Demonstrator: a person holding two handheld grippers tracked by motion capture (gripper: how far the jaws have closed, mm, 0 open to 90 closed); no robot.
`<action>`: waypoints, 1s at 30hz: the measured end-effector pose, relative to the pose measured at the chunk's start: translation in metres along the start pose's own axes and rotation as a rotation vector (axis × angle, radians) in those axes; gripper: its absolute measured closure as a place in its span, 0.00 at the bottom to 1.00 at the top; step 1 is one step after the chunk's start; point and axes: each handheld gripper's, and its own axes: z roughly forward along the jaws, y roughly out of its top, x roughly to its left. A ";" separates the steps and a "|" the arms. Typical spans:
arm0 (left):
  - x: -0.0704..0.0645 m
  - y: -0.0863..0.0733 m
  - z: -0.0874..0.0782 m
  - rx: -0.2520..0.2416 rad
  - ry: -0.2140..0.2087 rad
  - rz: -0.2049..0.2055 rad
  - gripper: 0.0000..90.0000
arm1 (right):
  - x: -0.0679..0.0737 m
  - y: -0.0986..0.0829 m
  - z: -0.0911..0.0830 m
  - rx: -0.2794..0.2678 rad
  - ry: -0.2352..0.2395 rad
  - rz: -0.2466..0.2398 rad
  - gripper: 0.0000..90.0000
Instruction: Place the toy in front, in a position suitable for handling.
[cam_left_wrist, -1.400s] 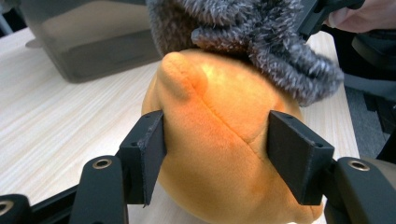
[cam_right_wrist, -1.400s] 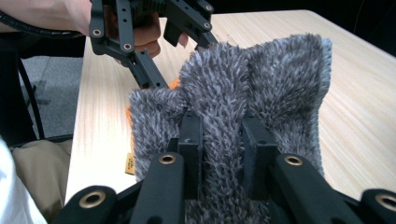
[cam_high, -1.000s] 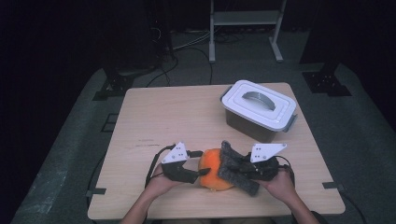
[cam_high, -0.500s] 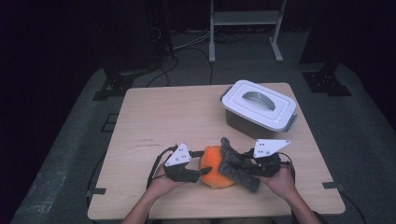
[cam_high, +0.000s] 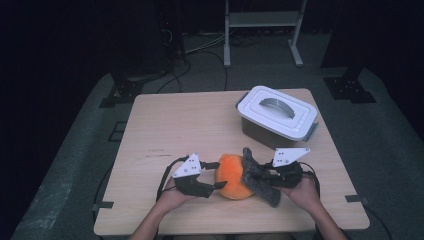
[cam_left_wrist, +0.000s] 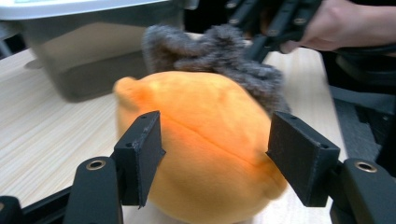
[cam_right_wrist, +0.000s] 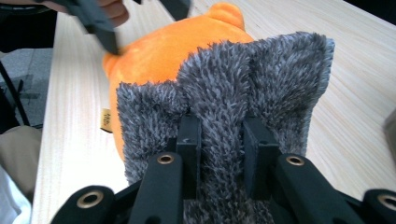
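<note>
Gripper work sits at the near edge of the desk (cam_high: 165, 125), a pale wooden top that carries everything in view. Toward its far right corner stands a grey storage box (cam_high: 276, 116) with a white lid and a curved handle, shut and well apart from the hands.

Nearer the person lies an orange plush toy (cam_high: 231, 176), round and soft, resting on the desk between the two grippers. A grey fuzzy cloth (cam_high: 256, 173) is draped against the toy's right side, touching it and trailing down toward the desk edge.

On the left, the left gripper (cam_high: 216, 174) is spread wide, one jaw on each side of the plush toy; in the left gripper view there is a gap between the pads and the orange fabric, so it holds nothing. On the right, the right gripper (cam_high: 262, 173) is closed tight on the cloth: in the right gripper view its two jaws pinch a fold of the grey pile between them, with the toy just behind.
</note>
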 end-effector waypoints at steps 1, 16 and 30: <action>-0.001 0.000 0.001 0.004 0.008 0.002 0.41 | -0.001 0.000 0.000 0.000 -0.001 0.003 0.79; 0.005 -0.003 0.002 0.022 0.087 -0.071 0.49 | 0.029 0.016 0.011 -0.004 0.010 -0.142 0.79; 0.003 -0.002 0.005 0.005 0.052 -0.068 0.46 | 0.023 0.013 -0.001 -0.017 -0.019 -0.125 0.80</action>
